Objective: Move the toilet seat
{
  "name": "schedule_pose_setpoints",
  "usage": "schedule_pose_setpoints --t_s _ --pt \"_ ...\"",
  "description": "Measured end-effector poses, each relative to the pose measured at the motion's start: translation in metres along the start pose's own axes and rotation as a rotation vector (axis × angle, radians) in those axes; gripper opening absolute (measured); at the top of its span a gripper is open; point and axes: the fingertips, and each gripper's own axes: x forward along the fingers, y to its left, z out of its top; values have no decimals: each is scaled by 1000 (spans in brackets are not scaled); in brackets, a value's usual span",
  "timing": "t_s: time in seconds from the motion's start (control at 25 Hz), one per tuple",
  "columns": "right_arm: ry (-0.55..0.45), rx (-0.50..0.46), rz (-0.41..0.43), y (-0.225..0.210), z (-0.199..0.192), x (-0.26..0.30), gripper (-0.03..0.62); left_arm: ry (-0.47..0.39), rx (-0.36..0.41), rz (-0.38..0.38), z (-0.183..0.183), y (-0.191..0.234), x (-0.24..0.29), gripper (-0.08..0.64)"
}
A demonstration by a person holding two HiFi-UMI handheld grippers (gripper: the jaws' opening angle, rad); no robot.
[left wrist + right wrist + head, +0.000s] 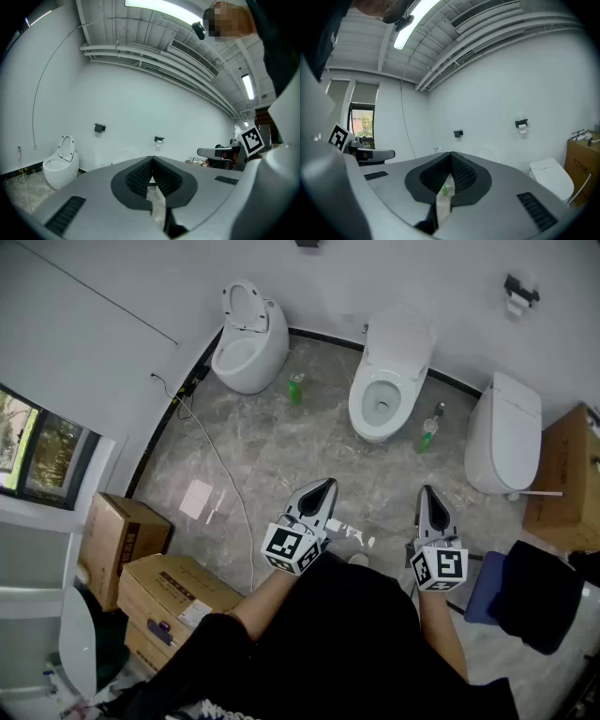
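Three toilets stand along the wall in the head view. On the middle toilet [403, 343] the toilet seat [360, 411] lies down around the open bowl, well ahead of you. Your left gripper [327, 484] and right gripper [427, 491] are both clenched on nothing. Only the left gripper view shows the left toilet [60, 161] side-on, its ring upright. The right gripper view shows the closed toilet [551, 180]. A green bottle [296, 388] and a cable [225, 474] lie on the floor between.

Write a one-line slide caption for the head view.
Left gripper and right gripper, both shut, face the open middle toilet.
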Motion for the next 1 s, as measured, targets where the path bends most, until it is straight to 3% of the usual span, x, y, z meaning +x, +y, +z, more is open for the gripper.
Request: schedule_pose_setpoints --t_s 0.28,0.56,1.0 --pt "-46 17 -25 -14 -3 -5 31 1 2 -21 -2 -1 7 14" --pt "11 30 0 -13 -21 11 31 38 -32 -44 -18 8 26 14" --pt "86 32 33 -24 -34 106 31 51 -61 -79 -18 85 116 14"
